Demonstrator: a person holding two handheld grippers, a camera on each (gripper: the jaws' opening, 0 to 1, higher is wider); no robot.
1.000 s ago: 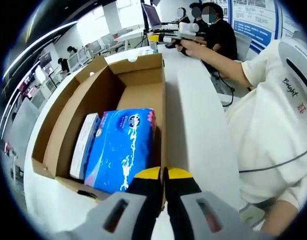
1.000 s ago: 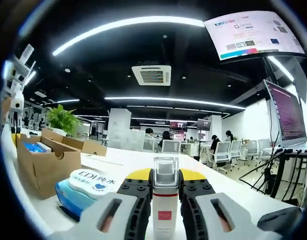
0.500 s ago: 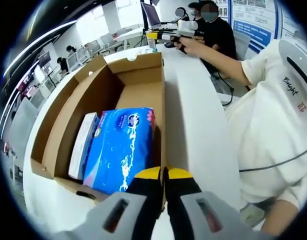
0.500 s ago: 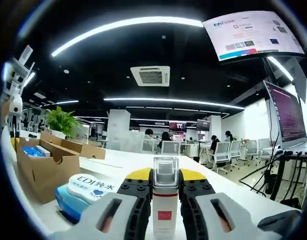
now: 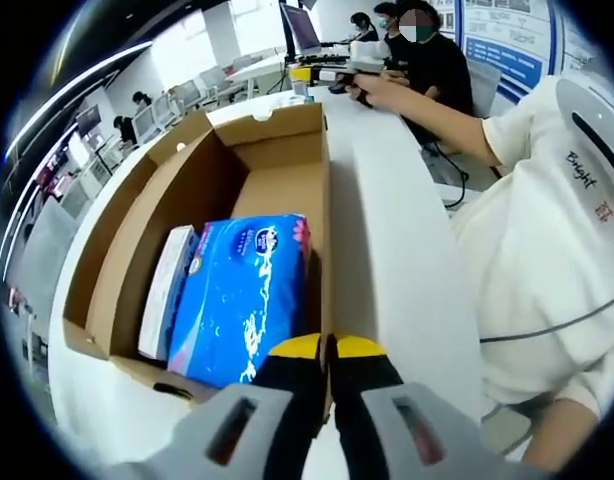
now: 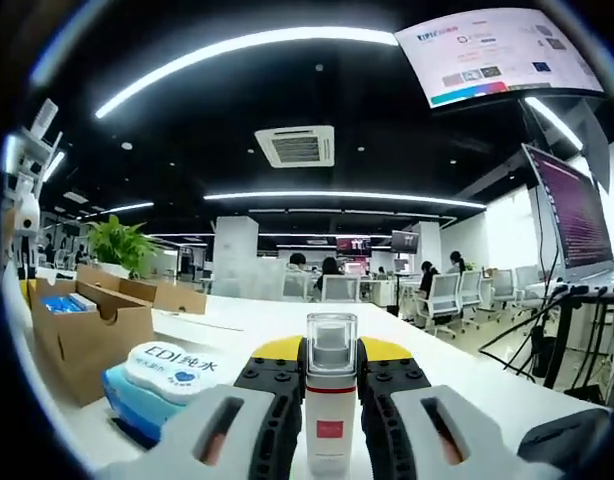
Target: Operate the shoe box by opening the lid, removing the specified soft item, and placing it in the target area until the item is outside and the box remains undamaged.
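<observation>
Barely anything is changing: the left tongs point(image 5: 327, 350) are staying pressed together on the near wall of the open shoe box point(image 5: 287, 150), bracing it, while the right view is tipping slightly. The right tongs point(image 6: 330, 365) are keeping a small white bottle point(image 6: 330, 400) pinched upright over the table point(image 6: 237, 325). The blue tissue pack point(image 5: 242, 295) is lying flat inside the box, long axis running away from the left tongs toward the far wall. I judge its removal is still pending.

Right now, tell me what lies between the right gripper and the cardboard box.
A blue wet-wipes pack lies on the table between the right gripper and the cardboard box, in the right gripper view.
</observation>
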